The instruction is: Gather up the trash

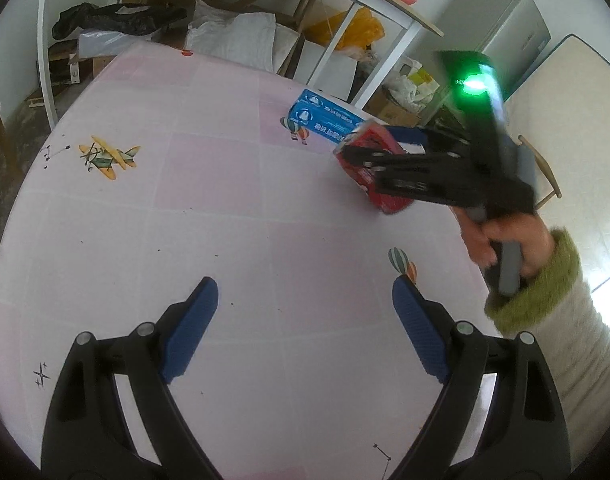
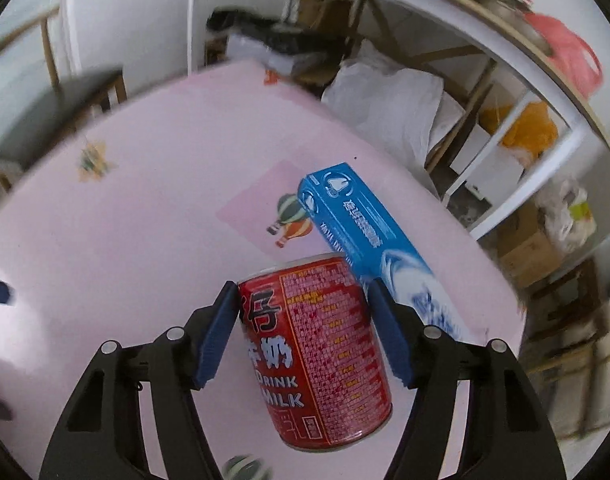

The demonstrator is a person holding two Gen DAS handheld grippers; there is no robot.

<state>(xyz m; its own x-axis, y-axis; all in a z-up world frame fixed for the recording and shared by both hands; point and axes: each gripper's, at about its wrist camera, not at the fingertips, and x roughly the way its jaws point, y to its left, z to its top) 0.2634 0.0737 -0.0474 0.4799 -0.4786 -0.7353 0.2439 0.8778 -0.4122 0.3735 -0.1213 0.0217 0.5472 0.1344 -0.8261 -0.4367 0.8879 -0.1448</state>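
A red milk-drink can (image 2: 325,352) sits between the blue pads of my right gripper (image 2: 305,292), which is shut on it and holds it tilted over the pink tablecloth (image 2: 145,220). The can also shows in the left wrist view (image 1: 375,168), held in the right gripper (image 1: 357,152) above the table's far right. A blue carton (image 2: 361,224) lies on the cloth just behind the can; it also shows in the left wrist view (image 1: 325,120). My left gripper (image 1: 305,292) is open and empty, low over the cloth near the front.
The table's far and right edges border clutter: a white sack (image 1: 241,36), a black bag (image 1: 113,18), a white shelf frame (image 1: 385,44) with yellow and red bags, and cardboard boxes (image 2: 529,248) on the floor. A dark stool (image 2: 65,104) stands at the left.
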